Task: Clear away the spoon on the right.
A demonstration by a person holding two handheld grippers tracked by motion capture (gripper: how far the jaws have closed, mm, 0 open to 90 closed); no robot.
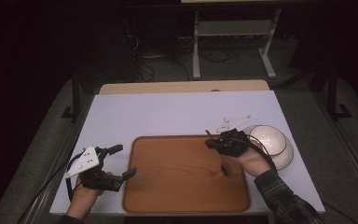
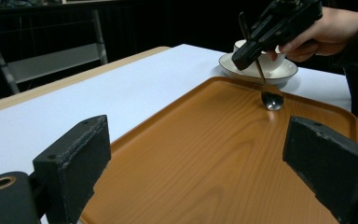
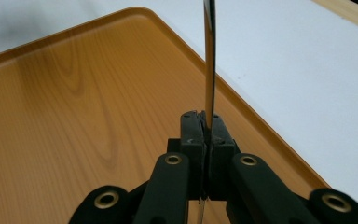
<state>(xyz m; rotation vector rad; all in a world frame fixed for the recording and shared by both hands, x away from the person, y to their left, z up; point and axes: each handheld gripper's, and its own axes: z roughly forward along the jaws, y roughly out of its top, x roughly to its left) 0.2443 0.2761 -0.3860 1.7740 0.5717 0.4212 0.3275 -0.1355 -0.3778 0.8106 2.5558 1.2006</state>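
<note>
High view: our left gripper sits wide open at the tray's left edge; our right gripper pinches a spoon by its handle, bowl touching the tray. Thin, stiff, slippery metal, we judge.

The tray looks like wood, with clear grain and a smooth, slightly satin finish. The worktop is matt white with a pale wood edge at the far side. The spoon is glossy dark metal. The bowl and plate look like glazed white ceramic. Each tool's jaws are matt black with rough, grainy faces and brass-coloured rivets.
</note>
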